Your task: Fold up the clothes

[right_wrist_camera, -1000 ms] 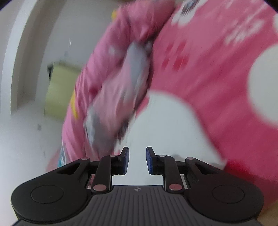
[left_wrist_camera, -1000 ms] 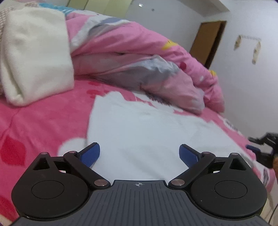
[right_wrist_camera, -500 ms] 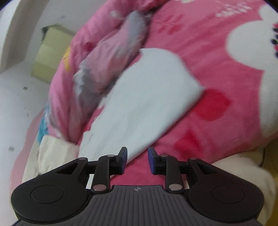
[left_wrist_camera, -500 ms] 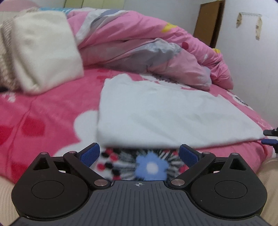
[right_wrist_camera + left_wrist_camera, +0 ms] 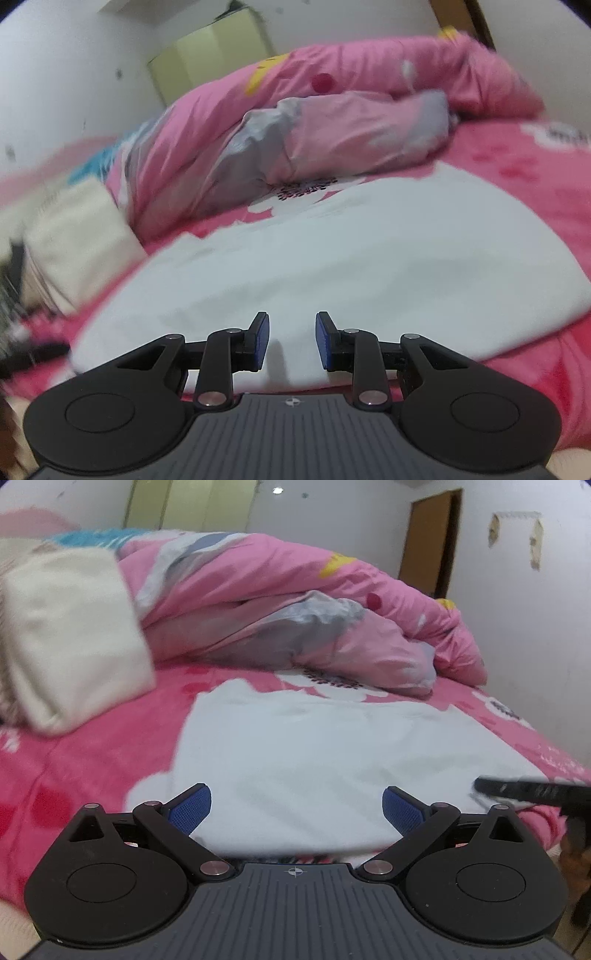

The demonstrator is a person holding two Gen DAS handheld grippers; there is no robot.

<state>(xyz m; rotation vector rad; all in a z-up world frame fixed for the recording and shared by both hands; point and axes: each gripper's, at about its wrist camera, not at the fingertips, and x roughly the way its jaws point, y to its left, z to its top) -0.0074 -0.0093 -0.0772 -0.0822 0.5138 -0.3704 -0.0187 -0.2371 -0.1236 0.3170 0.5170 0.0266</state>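
On the bed (image 5: pixel 92 746) a white garment (image 5: pixel 314 760) lies flat; both grippers, left (image 5: pixel 296 808) and right (image 5: pixel 291 341), hover unclenched, holding nothing. Pinching too deep could snag the sheet beneath.

Home bedroom: bed (image 5: pixel 92 738), pink duvet (image 5: pixel 295 602), wardrobe (image 5: pixel 192 506).

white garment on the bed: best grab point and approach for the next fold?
Probably the near hem of the white garment, one corner per tool. It lies flat on the pink bedsheet with that edge nearest both tools, so come in low from the bed's near side. The left tool is wide open over the left part; the right tool, narrower but open, faces the hem.
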